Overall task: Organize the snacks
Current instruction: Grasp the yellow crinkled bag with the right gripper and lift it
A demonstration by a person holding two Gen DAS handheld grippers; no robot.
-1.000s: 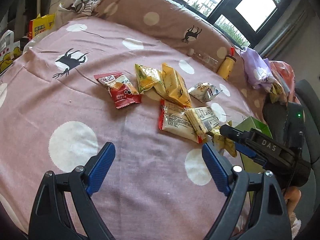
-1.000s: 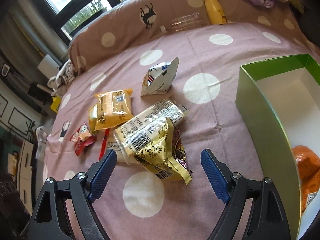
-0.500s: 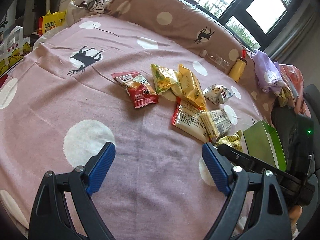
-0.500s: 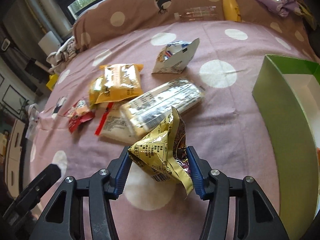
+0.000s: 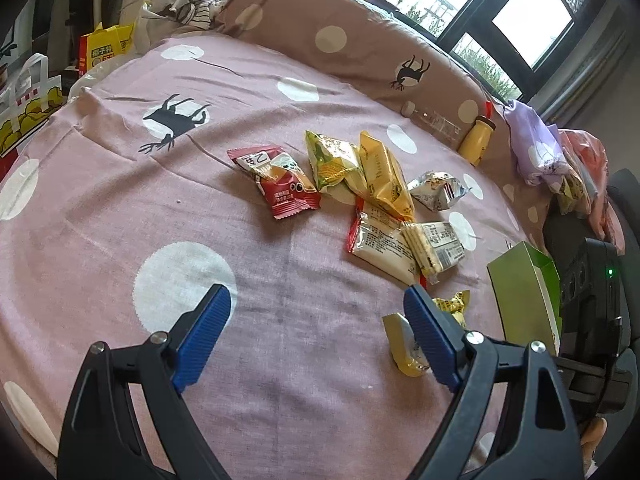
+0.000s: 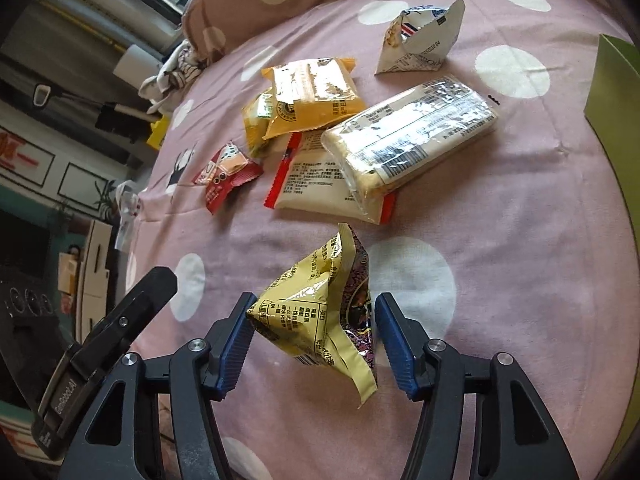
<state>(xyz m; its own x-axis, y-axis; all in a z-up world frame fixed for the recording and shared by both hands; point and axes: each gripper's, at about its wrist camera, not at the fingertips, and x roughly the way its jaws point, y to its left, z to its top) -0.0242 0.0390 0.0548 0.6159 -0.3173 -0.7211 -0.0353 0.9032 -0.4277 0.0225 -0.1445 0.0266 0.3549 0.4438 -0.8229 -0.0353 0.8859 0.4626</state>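
Observation:
My right gripper (image 6: pixel 314 308) brackets a crumpled yellow snack packet (image 6: pixel 320 280) on the pink dotted bedspread (image 6: pixel 520 208). Its jaws are opening: the left pad touches the packet and the right pad stands a sliver off it. That packet (image 5: pixel 404 344) shows partly behind a finger in the left wrist view. My left gripper (image 5: pixel 316 300) hovers open and empty over the bedspread. Beyond lie a cracker pack (image 6: pixel 412 132), a white packet with red edges (image 6: pixel 308 184), an orange-yellow packet (image 6: pixel 312 96), a red packet (image 6: pixel 226 172) and a silver folded packet (image 6: pixel 420 44). A green box (image 5: pixel 520 292) stands at the right.
A brown dotted pillow (image 5: pixel 360 52) runs along the far side, with a yellow bottle (image 5: pixel 476 140) and a clear bottle (image 5: pixel 434 124) against it. Bags (image 5: pixel 24 108) stand off the bed's left edge. Lilac cloth (image 5: pixel 536 148) is heaped at the far right.
The right gripper moved over the yellow packet, squeezed it, and its jaws now stand wider around it. The left gripper has hardly moved.

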